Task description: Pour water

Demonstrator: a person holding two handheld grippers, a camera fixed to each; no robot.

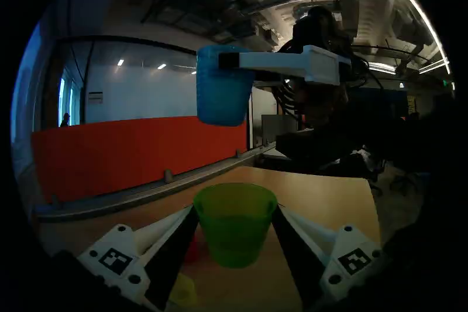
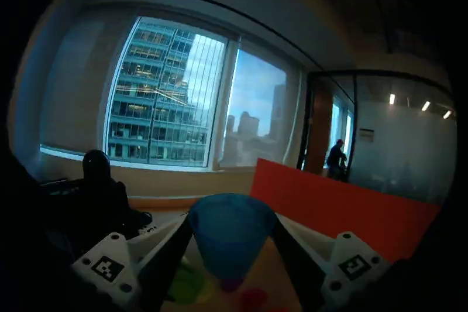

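Note:
In the left gripper view, my left gripper (image 1: 235,224) is shut on a translucent green cup (image 1: 235,236), held upright just above the wooden table (image 1: 327,195). Higher up and farther off, a blue cup (image 1: 221,89) hangs upright, clamped near its rim by my right gripper (image 1: 234,61), with a dark figure behind it. In the right gripper view, my right gripper (image 2: 231,236) is shut on the blue cup (image 2: 231,242). The green cup (image 2: 184,285) shows below it to the left. I cannot see any water in either cup.
A red panel (image 1: 134,154) and a metal rail run along the table's far edge. Small red (image 1: 191,250) and yellow (image 1: 184,291) objects lie on the table under the green cup. Large windows (image 2: 169,101) and a distant person (image 2: 336,160) are beyond.

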